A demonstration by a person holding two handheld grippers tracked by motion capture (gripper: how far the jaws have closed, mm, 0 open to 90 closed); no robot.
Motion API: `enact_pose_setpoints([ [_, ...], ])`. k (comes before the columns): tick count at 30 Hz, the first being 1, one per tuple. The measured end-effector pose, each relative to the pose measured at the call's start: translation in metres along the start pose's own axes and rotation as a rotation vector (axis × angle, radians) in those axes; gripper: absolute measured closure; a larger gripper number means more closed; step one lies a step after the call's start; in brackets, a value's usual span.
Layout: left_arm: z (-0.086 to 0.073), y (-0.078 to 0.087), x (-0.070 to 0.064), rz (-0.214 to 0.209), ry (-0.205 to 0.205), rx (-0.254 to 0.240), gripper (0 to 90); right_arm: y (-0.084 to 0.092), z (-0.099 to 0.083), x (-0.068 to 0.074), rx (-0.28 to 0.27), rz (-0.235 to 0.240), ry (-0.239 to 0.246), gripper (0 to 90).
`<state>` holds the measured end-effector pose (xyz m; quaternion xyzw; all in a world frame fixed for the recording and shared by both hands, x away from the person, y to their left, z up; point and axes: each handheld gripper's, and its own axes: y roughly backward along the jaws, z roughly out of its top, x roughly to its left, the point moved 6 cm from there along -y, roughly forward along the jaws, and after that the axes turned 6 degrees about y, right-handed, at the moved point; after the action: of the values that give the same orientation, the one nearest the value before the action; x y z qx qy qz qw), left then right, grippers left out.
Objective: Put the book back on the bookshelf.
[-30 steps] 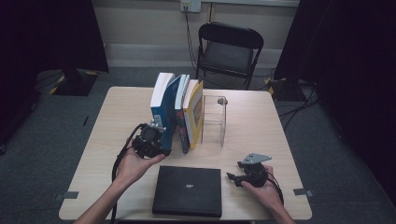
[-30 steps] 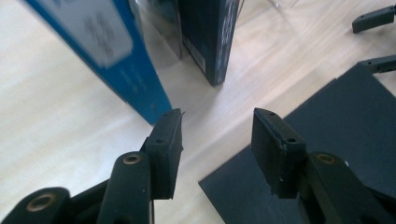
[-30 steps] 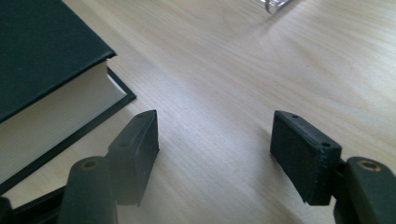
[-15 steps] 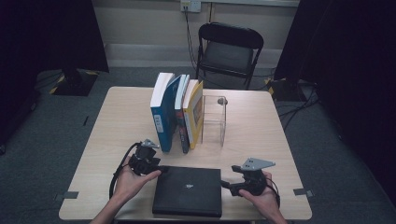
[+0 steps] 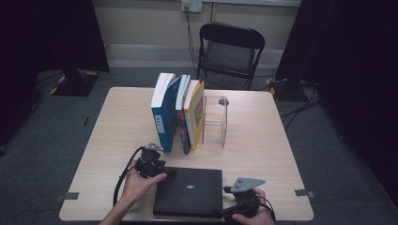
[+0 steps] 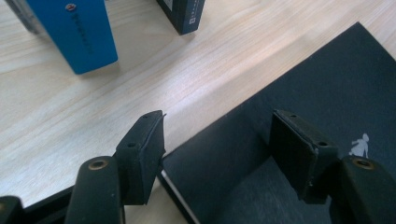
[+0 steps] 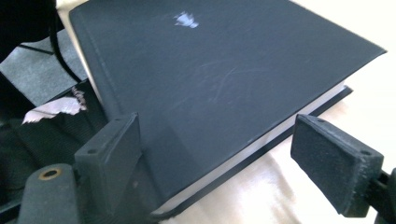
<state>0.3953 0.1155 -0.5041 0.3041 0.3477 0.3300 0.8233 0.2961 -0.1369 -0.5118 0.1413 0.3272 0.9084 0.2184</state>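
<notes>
change: left gripper (image 5: pixel 166 172) has dropped from the standing books (image 5: pixel 178 117) to the black book (image 5: pixel 190 192)'s far-left corner, jaws just opening, astride | right gripper (image 5: pixel 225 214) released, just opening at its near-right corner | black book flat at table (image 5: pixel 263 136)'s near edge | next: lift, likely.

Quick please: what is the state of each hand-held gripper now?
Left hand-held gripper: open, jaws just opening, astride the black book's corner, not gripping.
Right hand-held gripper: open, jaws just opening, at the book's edge.
</notes>
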Motion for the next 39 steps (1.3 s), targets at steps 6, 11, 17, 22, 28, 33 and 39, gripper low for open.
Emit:
enact_pose_setpoints([
  [6, 0.005, -0.006, 0.001, -0.014, 0.016, -0.002, 35.2, -0.004, -0.005, 0.011, 0.044, 0.018, 0.032, 14.4],
  [11, 0.006, -0.01, -0.006, -0.07, -0.005, -0.007, 43.6, -0.008, -0.006, 0.011, 0.066, 0.003, 0.064, 13.0],
  [17, 0.004, -0.008, -0.007, -0.058, -0.022, -0.004, 42.9, -0.008, -0.004, 0.009, 0.078, 0.005, 0.077, 14.0],
  [22, -0.002, -0.001, -0.009, -0.046, -0.045, 0.02, 43.2, -0.002, -0.002, 0.004, 0.055, -0.018, 0.084, 24.4],
  [28, -0.015, 0.009, -0.011, -0.049, -0.044, 0.042, 43.1, 0.002, 0.002, -0.006, 0.009, -0.053, 0.048, 30.6],
  [33, -0.02, 0.011, -0.013, -0.067, -0.042, 0.031, 43.7, -0.001, 0.001, -0.006, 0.02, -0.057, 0.055, 24.4],
  [39, -0.015, 0.006, -0.017, -0.082, -0.057, 0.038, 46.8, -0.007, -0.003, -0.003, 0.069, -0.025, 0.067, 23.1],
])
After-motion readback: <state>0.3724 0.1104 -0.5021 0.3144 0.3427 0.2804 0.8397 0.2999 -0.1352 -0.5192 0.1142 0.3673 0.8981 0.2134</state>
